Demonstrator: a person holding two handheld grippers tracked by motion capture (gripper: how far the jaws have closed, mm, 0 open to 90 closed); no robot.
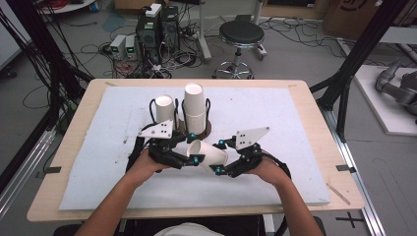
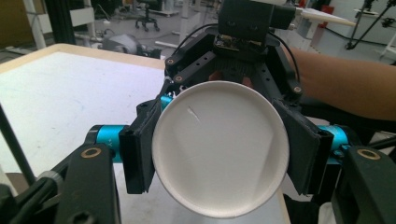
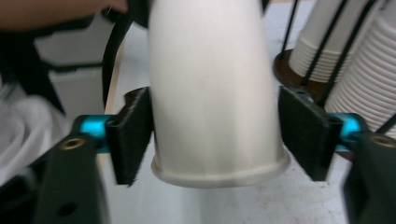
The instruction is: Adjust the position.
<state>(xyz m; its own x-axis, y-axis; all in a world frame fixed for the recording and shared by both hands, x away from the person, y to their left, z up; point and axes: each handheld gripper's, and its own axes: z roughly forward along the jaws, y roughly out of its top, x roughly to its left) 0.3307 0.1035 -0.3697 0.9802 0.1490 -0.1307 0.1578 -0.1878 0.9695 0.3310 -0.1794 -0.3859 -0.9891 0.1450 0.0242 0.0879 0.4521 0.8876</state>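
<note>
Left claw: clenched on bottom end of white paper cup, jaws flanking round base in left gripper view. Cup held on its side, above white foam-covered surface, between both hands, in front of two cup stacks in black wire holder. Right claw: jaws either side of cup body near rolled rim, left pad touching wall, right pad apart, so not a firm grip. Cup judged very light, thin-walled, crushable, smooth. Best hold: gentle squeeze near stiffer rim or base, not mid-wall.
</note>
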